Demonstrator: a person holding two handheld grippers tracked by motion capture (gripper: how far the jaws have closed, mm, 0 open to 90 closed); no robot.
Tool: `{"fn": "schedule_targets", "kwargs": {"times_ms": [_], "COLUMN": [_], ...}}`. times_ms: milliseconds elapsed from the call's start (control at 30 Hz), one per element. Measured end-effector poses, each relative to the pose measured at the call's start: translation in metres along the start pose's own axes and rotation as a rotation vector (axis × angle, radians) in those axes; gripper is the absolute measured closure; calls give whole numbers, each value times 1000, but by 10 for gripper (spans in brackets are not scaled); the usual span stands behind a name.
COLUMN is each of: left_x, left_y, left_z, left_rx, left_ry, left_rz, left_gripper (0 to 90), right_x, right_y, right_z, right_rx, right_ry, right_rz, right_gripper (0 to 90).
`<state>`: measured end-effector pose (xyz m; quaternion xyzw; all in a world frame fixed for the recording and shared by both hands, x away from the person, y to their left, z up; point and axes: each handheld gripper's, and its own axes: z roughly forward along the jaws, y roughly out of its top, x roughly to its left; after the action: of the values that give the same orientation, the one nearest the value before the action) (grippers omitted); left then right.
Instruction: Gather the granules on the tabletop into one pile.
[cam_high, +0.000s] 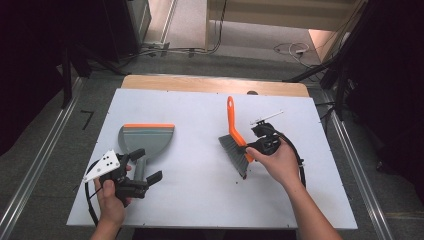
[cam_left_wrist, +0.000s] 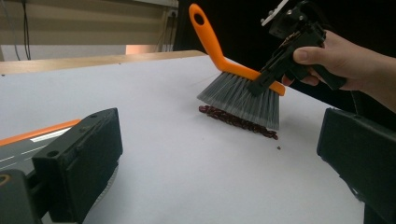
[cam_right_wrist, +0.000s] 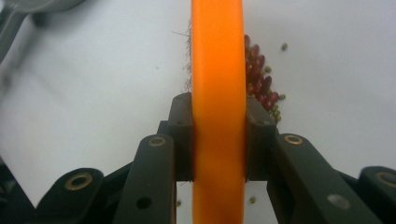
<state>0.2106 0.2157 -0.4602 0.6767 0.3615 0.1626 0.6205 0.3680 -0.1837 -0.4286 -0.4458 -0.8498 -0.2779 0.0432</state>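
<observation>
The white table (cam_high: 200, 200) carried the work. At its left lay the grey dustpan (cam_high: 147, 139), orange lip at the far edge, with the left gripper (cam_high: 150, 181) over its handle, jaws spread wide and not pressing on it. Right of centre, the right gripper (cam_high: 248, 147) was clamped tight on the orange back of the brush (cam_high: 235, 137). The brush looked light, its plastic back stiff, its grey bristles soft; that back seemed the best place to hold it. A row of red beans (cam_left_wrist: 236, 121) lay under the bristles, small and likely to roll.
</observation>
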Motion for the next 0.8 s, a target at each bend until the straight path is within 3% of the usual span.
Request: {"fn": "schedule_targets", "kwargs": {"times_ms": [67,167,233,267,367,433,500,667,800], "left_x": [0,0,0,0,-1,-1,-1,-2,-2], "left_y": [0,0,0,0,0,0,0,0,0], "left_z": [0,0,0,0,0,0,1,2,2], "left_rx": [0,0,-1,-1,0,1,1,3,3], "left_ry": [2,2,1,1,1,1,1,-2,-1], "left_rz": [-1,-2,-1,-1,-2,-1,-1,1,0], "left_gripper": [13,13,13,13,13,13,13,13,13], "right_x": [3,11,18,20,26,29,30,28,26], "right_y": [0,-2,-7,-10,-19,-26,-31,-42,-47], "right_z": [-6,-15,-17,-18,-20,-21,-22,-22,-12], "right_rx": [-2,20,38,46,101,128,157,218,255], "right_ry": [13,-13,-21,-15,35,27,30,85,96], "right_rz": [-62,-191,-312,-363,-446,-534,-588,-658,-727], "right_gripper": [686,686,686,686,685,685,685,686,686]}}
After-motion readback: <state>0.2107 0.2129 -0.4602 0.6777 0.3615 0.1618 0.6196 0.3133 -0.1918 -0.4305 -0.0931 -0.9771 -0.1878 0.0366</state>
